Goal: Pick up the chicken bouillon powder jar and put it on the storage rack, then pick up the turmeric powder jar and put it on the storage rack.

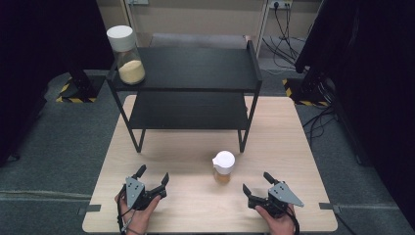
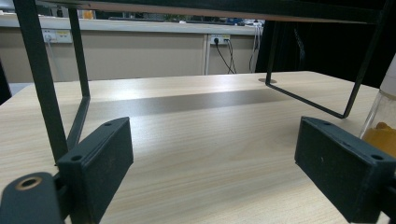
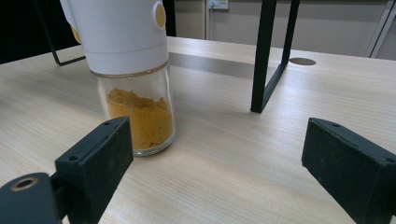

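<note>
From the high view, the left gripper (image 1: 151, 179) and the right gripper (image 1: 256, 182) both rest low at the near edge of the table (image 1: 195, 205), each with its jaws spread wide and nothing between them. The small spice jar (image 1: 223, 167) stands upright ahead of the right gripper and a little to its inner side, roughly between the two grippers but nearer the right; that placement suggests it is the thing about to be taken, probably to go on the black shelf rack (image 1: 191, 88) beyond it. A larger jar with a white lid (image 1: 125, 55) already stands on the rack's top shelf at the far left corner, well away from either gripper. In the left gripper view, the open jaws frame bare tabletop and the rack's legs (image 2: 44, 88) ahead; the spice jar (image 2: 384, 126) sits off beyond the jaw on the picture's right and is cut by the frame edge, so only a sliver of glass and orange powder shows. In the right gripper view, the spice jar (image 3: 133, 79) stands close ahead, behind the jaw on the picture's left rather than centred in the gap; its white cap runs out of the top of the frame, so its top is hidden.
</note>
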